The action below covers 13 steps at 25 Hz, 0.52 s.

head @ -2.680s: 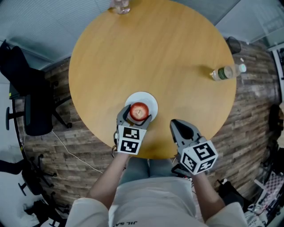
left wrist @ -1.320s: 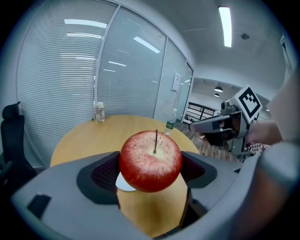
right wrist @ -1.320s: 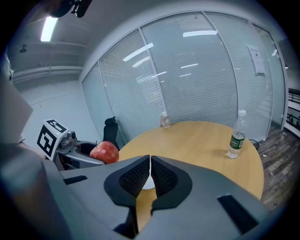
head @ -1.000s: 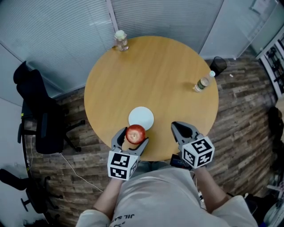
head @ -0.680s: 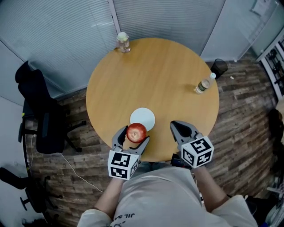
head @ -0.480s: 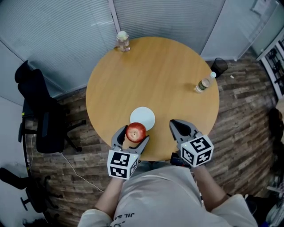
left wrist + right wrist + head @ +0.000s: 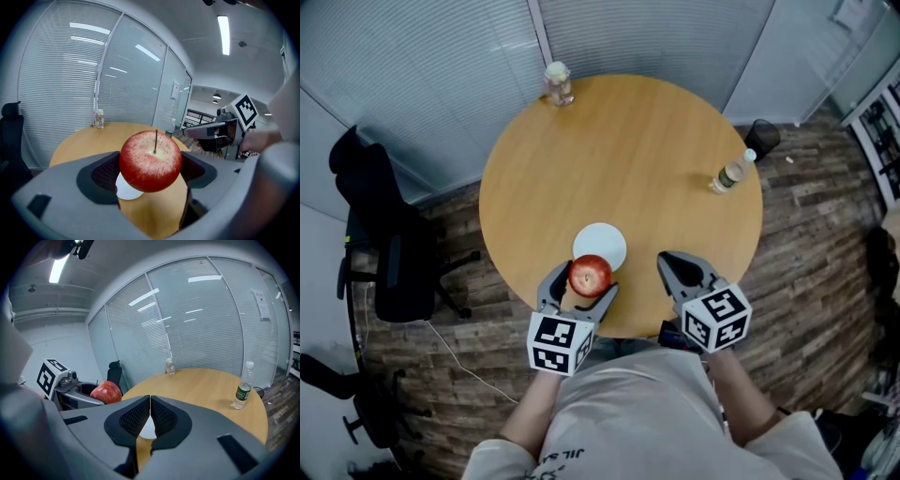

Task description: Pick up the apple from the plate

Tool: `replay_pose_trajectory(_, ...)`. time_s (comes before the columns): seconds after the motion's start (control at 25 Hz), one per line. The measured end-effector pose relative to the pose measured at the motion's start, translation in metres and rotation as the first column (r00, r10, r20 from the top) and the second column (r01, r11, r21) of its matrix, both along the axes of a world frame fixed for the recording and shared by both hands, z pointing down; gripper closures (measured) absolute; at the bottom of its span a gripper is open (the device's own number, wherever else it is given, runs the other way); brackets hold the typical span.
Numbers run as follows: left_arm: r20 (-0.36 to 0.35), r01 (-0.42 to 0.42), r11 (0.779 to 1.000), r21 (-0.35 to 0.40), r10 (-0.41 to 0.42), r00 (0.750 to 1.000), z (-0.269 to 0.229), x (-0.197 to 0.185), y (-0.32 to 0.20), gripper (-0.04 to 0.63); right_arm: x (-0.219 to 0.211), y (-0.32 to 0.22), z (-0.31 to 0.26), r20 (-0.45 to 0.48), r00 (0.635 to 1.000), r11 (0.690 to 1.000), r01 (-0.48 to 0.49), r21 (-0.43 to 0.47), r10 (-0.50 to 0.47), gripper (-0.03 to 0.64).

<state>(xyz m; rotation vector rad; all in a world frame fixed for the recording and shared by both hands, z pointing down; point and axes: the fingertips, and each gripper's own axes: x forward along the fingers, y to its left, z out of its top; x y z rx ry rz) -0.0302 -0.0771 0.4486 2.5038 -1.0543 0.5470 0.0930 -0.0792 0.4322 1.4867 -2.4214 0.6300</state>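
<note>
A red apple with its stem up is held between the jaws of my left gripper, lifted above the round wooden table. In the left gripper view the apple fills the gap between both pads. The white plate lies bare on the table just beyond the apple; part of the plate shows under the fruit. My right gripper hangs over the table's near edge to the right, shut with nothing in it, its pads meeting. The apple also appears at the left of the right gripper view.
A clear plastic bottle with a green label stands near the table's right edge. A small glass jar sits at the far edge. A black office chair stands on the floor to the left, and a dark bin beyond the bottle.
The apple has come off the plate in my left gripper and now hangs nearer the table's front edge. In the last second both grippers have barely moved.
</note>
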Motion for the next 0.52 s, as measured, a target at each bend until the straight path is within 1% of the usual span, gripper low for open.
replay_pose_trajectory(0.32, -0.006, -0.005, 1.000, -0.005, 0.005, 1.000, 0.0000, 0.0028, 0.0035, 0.198, 0.0027, 0.0039, 0.0005, 0.000, 1.000, 1.000, -0.002, 0.000, 0.002, 0.586)
replay_pose_trajectory(0.52, -0.007, -0.008, 1.000, -0.008, 0.008, 1.000, -0.0005, 0.0009, 0.0085, 0.198, -0.0031, 0.0088, 0.0003, 0.000, 1.000, 1.000, 0.008, -0.003, -0.008, 0.586)
